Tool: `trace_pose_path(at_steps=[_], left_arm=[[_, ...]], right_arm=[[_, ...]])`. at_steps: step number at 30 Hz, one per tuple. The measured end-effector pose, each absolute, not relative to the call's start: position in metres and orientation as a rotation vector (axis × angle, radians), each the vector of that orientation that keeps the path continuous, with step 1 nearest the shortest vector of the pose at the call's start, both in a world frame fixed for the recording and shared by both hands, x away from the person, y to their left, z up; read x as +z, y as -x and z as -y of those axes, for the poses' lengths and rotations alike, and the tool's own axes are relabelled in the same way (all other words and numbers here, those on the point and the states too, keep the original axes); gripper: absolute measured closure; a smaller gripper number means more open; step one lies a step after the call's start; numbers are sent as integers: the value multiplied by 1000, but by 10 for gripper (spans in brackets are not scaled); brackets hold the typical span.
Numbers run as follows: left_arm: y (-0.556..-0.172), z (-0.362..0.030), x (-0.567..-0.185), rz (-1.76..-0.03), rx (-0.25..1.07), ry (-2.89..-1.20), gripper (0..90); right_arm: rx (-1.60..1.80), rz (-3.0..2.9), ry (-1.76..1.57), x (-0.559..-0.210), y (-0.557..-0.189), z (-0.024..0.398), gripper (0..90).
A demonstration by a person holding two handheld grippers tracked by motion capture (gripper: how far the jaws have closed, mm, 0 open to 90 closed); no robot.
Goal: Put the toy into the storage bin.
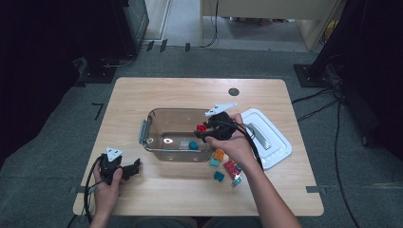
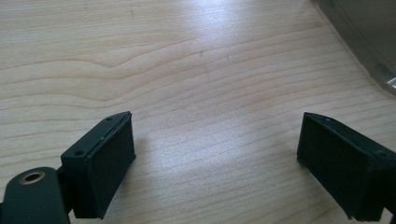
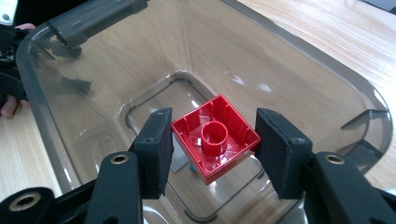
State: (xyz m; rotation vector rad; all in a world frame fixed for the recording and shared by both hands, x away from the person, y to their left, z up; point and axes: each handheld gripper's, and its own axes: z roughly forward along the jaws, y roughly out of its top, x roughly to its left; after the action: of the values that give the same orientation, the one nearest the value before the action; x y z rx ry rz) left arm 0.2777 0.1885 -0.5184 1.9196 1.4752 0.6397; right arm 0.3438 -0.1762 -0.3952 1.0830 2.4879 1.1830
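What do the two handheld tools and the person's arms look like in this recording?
Both are black two-jaw tools: the left tool and the right tool. Each carries a pale grey three-cornered plate on top and trails a black cable. The flat rectangular pads are matt black, with brass-coloured pivot eyelets. The forearms are bare; no sleeves visible.

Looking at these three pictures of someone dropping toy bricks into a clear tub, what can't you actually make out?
- Red brick: studded side faces away in the right gripper view.
- Teal brick in the clear tub: too small in the high view; red brick covers it in the right gripper view.
- Loose bricks: the forearm overlaps them in the high view.
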Motion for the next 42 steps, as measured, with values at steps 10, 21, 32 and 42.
trace_pose_path(at_steps=[10, 21, 32, 42], left_arm=[[-278, -189, -518, -1475, 640, -1920, 110], [-278, -189, -518, -1475, 640, -1919, 110], [-278, -188, -518, -1476, 638, -1920, 110], [-278, -189, -518, -1476, 639, -1921, 110]], right_arm=[[1280, -2446, -1093, -387, -339, 184, 430], [1375, -2368, -1100, -379, -323, 208, 419], [1415, -2263, -1144, -381, -296, 251, 418], [1438, -2216, -1175, -402, -259, 279, 440]])
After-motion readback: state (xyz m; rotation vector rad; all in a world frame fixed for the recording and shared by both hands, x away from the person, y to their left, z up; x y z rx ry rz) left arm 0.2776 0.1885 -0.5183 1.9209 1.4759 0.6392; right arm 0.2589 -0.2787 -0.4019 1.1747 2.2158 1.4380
